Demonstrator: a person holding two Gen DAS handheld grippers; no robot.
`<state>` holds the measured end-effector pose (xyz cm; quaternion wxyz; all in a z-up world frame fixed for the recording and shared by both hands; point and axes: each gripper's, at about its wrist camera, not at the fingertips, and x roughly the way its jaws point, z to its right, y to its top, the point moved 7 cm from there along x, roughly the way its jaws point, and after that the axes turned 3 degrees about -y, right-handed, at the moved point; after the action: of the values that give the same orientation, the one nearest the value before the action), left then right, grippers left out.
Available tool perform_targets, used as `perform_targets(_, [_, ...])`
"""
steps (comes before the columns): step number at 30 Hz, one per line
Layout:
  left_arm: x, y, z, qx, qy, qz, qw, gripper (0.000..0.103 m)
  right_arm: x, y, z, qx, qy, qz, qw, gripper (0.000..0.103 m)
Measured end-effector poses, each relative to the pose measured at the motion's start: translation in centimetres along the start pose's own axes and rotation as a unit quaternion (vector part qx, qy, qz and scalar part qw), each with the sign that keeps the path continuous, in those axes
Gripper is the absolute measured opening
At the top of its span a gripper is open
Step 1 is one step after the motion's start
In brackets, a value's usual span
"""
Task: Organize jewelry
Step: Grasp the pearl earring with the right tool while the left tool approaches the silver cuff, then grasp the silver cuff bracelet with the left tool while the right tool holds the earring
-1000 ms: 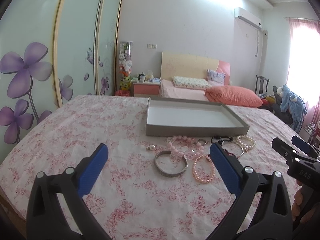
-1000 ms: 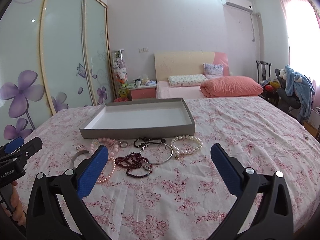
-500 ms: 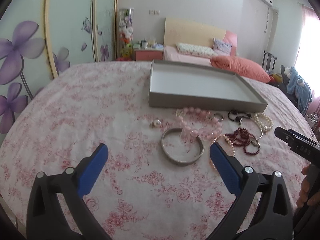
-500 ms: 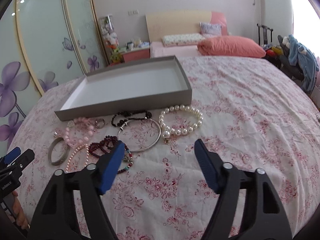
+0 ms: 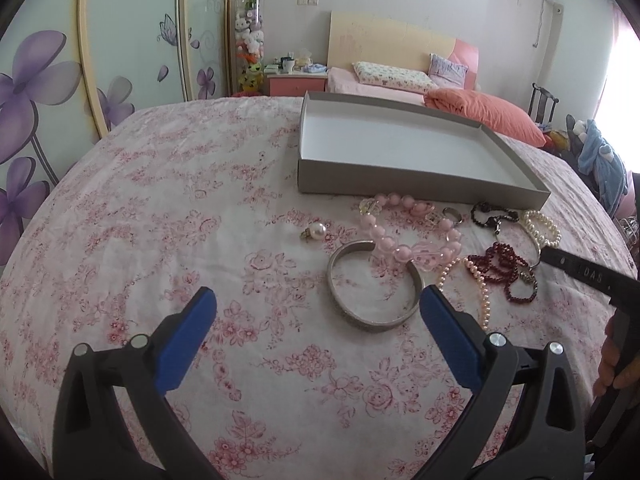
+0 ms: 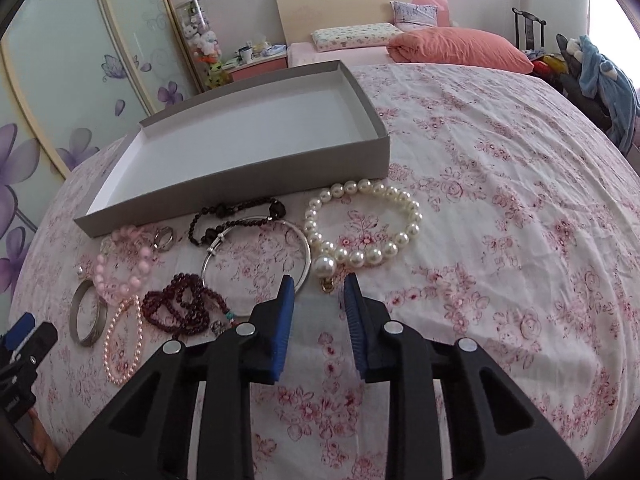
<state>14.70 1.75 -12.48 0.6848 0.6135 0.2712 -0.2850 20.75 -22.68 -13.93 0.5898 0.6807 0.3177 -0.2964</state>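
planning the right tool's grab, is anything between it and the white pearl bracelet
Nothing visible. The right tool, jaws closing and empty, points at the white pearl bracelet, whose big pendant pearl lies just ahead. The thin silver bangle lies beside it to the left.

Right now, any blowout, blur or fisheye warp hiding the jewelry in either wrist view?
Left wrist: window glare at the right edge, silver bangle sharp. Right wrist: top-right corner blown out, white pearl bracelet crisp, gray box edges bowed by the fisheye.

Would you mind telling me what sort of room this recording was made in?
Most likely a bedroom at home: a bed with a wooden headboard and an orange pillow stands at the back, a pink nightstand sits beside it, and wardrobe doors with purple flowers line the wall.
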Motion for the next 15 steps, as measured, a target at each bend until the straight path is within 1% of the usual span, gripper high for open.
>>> perform_targets(4, [0.6, -0.1, 0.1, 0.007, 0.002, -0.011, 0.9999, 0.099, 0.3, 0.6, -0.1, 0.001, -0.003, 0.002, 1.0, 0.027])
perform_targets(5, [0.7, -0.1, 0.1, 0.009, 0.002, -0.014, 0.9999, 0.099, 0.3, 0.7, -0.2, -0.001, -0.004, 0.004, 1.0, 0.026])
perform_targets(6, [0.9, -0.2, 0.2, 0.011, 0.002, -0.015, 0.9998, 0.099, 0.4, 0.8, -0.3, -0.005, -0.008, 0.006, 1.0, 0.024])
perform_targets(8, [1.1, -0.2, 0.4, 0.016, 0.002, -0.02, 0.9997, 0.099, 0.5, 0.9, -0.3, -0.008, -0.008, 0.01, 1.0, 0.014])
perform_targets(15, [2.1, 0.0, 1.2, 0.033, -0.001, -0.036, 0.9988, 0.099, 0.5, 0.8, 0.0, 0.002, 0.002, 0.007, 1.0, 0.014])
